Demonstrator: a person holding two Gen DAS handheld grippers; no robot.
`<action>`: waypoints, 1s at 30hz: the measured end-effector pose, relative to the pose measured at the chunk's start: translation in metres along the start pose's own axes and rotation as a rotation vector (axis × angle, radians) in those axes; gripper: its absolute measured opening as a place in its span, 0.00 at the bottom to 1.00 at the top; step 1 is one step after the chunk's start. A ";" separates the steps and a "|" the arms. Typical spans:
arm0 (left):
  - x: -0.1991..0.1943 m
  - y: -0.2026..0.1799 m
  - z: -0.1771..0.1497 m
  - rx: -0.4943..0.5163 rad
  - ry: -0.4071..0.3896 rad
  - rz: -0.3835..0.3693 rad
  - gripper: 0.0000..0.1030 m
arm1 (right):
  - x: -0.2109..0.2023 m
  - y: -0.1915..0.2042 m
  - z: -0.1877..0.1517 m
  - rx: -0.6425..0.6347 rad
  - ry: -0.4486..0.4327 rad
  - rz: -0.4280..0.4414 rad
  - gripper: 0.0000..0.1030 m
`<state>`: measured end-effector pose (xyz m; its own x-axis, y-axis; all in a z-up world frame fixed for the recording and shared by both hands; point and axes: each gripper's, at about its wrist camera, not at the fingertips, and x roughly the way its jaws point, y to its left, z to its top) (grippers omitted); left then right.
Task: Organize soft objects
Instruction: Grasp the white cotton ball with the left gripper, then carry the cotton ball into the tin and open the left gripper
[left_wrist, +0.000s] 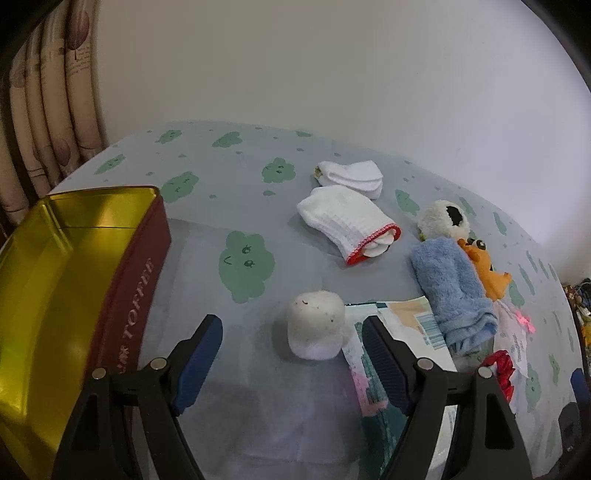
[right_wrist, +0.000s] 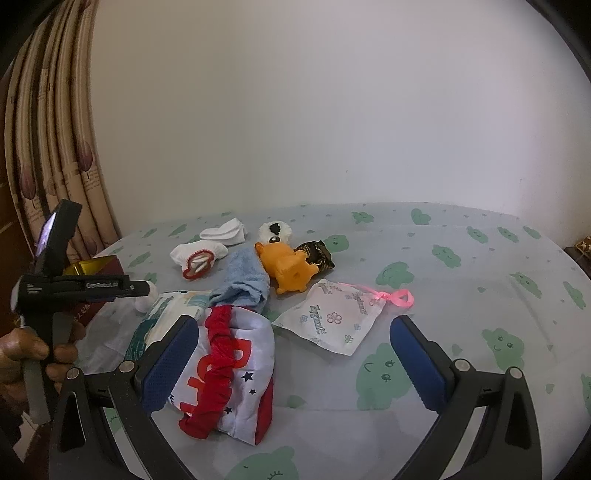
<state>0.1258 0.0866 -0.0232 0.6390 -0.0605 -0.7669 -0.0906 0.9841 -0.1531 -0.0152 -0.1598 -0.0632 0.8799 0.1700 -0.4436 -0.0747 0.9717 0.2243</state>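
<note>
From the left wrist, the left gripper hangs low over the bed, its jaws wide apart with nothing between the pads; a white ball lies on the sheet just ahead of the gap, touching neither finger. An open tin, gold inside and red outside, sits at the bed's left edge beside the left finger. Toward the far edge lie folded white socks, and just nearer a red-trimmed sock. To the right, a panda plush rests above a blue towel, with an orange toy touching the towel's right side. Paper packs lie under the towel's near end, beside the right finger. From the right wrist, the right gripper also has its jaws apart and holds nothing; a red-and-white cloth lies against the inner face of its left finger, well clear of the right one. Beyond the cloth is the towel, then the orange toy, with a dark pouch beside it. A white sachet with a pink ribbon lies flat in front of the gap. At the left edge of this view a hand grips the other tool's handle.
</note>
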 end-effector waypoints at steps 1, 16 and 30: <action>0.002 -0.001 0.000 0.007 0.002 -0.003 0.78 | 0.000 0.000 0.000 -0.002 0.000 0.000 1.00; -0.013 -0.010 -0.006 0.063 -0.031 0.014 0.19 | 0.005 -0.001 0.000 0.007 0.021 0.000 1.00; -0.089 -0.020 -0.005 0.071 -0.116 0.048 0.19 | 0.006 -0.005 0.000 0.022 0.027 0.002 1.00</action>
<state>0.0668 0.0712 0.0448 0.7196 0.0031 -0.6944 -0.0721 0.9949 -0.0702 -0.0093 -0.1632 -0.0675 0.8668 0.1763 -0.4665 -0.0656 0.9676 0.2438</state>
